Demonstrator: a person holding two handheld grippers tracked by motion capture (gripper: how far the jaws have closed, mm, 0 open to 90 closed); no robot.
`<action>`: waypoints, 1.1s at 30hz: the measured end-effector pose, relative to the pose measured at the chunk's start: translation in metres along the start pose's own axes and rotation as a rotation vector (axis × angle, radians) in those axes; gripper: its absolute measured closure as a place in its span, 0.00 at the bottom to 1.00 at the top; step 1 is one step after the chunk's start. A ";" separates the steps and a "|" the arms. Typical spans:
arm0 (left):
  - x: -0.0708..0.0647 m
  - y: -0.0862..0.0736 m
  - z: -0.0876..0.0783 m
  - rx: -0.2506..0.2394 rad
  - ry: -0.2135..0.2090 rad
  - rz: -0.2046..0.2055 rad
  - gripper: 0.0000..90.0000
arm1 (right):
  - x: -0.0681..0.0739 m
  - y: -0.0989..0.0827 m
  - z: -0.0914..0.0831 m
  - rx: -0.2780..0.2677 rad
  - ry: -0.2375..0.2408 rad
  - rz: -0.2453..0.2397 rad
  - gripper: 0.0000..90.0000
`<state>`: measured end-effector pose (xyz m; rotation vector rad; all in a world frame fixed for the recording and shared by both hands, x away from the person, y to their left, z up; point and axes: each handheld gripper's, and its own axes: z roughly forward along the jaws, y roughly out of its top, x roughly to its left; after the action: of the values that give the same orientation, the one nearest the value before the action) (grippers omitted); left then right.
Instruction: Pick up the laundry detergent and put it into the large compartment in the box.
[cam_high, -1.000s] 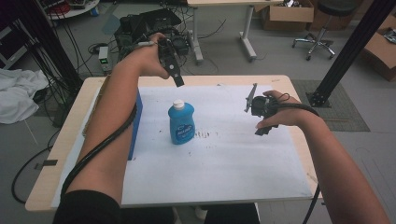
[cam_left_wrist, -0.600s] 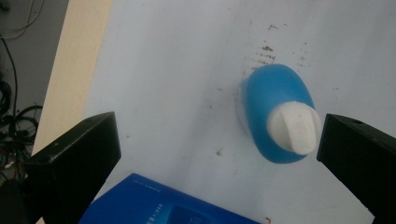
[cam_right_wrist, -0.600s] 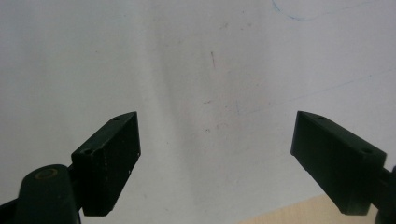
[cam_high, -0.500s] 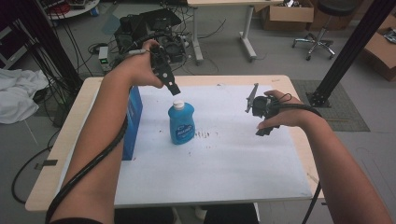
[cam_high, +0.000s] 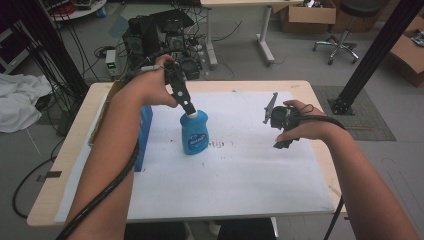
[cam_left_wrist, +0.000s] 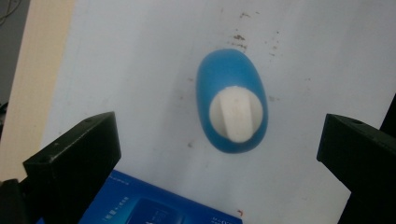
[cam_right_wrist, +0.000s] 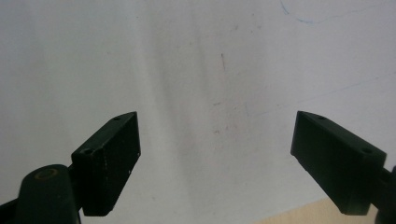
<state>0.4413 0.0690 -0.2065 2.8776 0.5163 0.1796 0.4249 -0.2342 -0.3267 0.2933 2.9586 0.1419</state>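
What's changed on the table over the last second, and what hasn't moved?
The left tool has come down from above the table toward the white cap of the blue bottle, jaws open, nothing gripped yet. The bottle, the blue box beside it and the right tool, open above the white sheet, stayed put.

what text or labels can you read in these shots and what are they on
No text can be read well enough to quote.
Blue bottle: its front label carries print, too blurred to read.
Blue box: a line of small white print along its edge, too small and blurred to read.
White sheet: only brown specks and faint pen marks, no words.
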 end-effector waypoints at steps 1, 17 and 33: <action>-0.002 0.000 0.002 0.004 -0.003 0.000 0.00 | 0.001 0.000 0.000 -0.004 -0.001 0.000 0.18; -0.011 0.008 0.034 0.071 -0.032 0.010 0.00 | 0.008 0.001 0.002 -0.022 0.002 -0.015 0.18; -0.010 0.014 0.064 0.124 -0.043 0.019 0.00 | 0.010 0.005 0.008 -0.023 0.011 -0.021 0.18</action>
<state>0.4468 0.0409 -0.2659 3.0000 0.5095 0.0919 0.4178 -0.2271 -0.3357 0.2591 2.9675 0.1750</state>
